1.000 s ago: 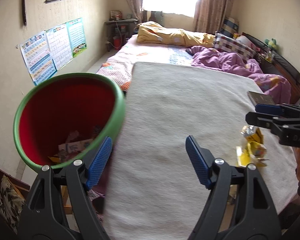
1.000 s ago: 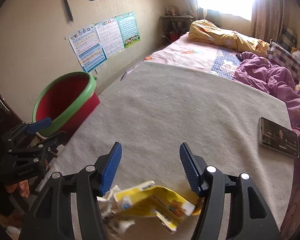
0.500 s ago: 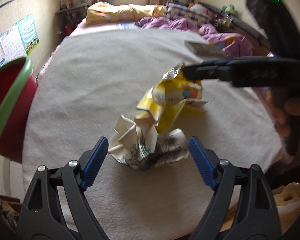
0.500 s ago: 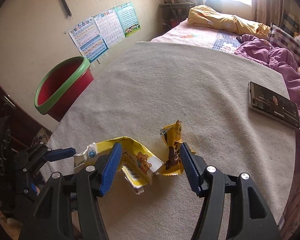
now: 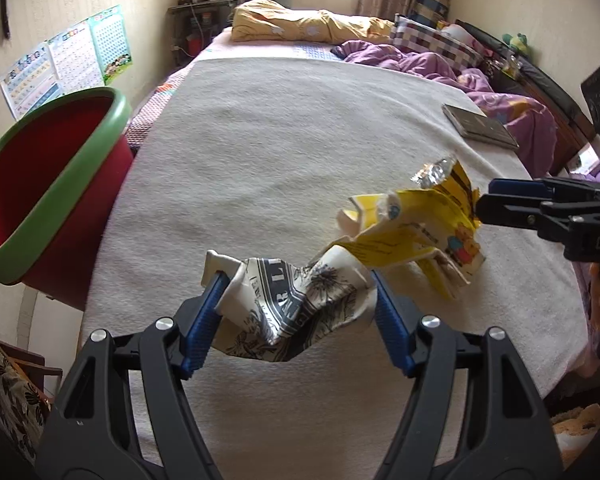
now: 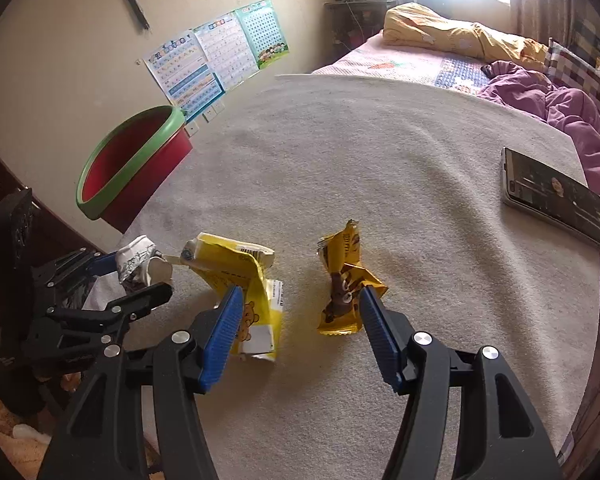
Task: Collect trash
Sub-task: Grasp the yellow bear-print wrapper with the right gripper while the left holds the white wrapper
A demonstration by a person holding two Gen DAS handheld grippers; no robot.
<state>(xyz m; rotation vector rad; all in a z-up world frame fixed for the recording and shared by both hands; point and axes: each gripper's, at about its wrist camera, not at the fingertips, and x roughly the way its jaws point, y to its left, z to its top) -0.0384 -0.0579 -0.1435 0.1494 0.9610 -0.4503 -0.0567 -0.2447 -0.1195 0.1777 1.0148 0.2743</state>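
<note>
The left gripper [image 5: 296,312] has its ribbed blue fingers [image 5: 204,324] on either side of a crumpled cup [image 5: 288,304], a thin white paper shell printed with dark grey flowers and letters. The fingers have just been closing and both pads now touch the cup's crushed sides, so they pinch it. The cup lies on the blanket [image 5: 284,144], a pale grey, nubbly cloth spread flat over the bed.

Just beside the cup, touching its upper edge, is a torn yellow carton [image 5: 412,232], flattened and creased, with a bear print and a foil tab at its top.

The right gripper [image 6: 300,312] has its fingers [image 6: 224,328] spread. The left pad rests against the carton [image 6: 252,292] and the right pad against a glossy yellow wrapper [image 6: 344,284], twisted at the middle and crimped at both ends. Bare blanket [image 6: 380,160] shows between the two, and nothing is pinched.

A round red bin [image 5: 40,196] with a thick green rim stands off the bed's left edge. A slim dark phone [image 6: 556,196] lies flat on the blanket, well apart from the trash.
</note>
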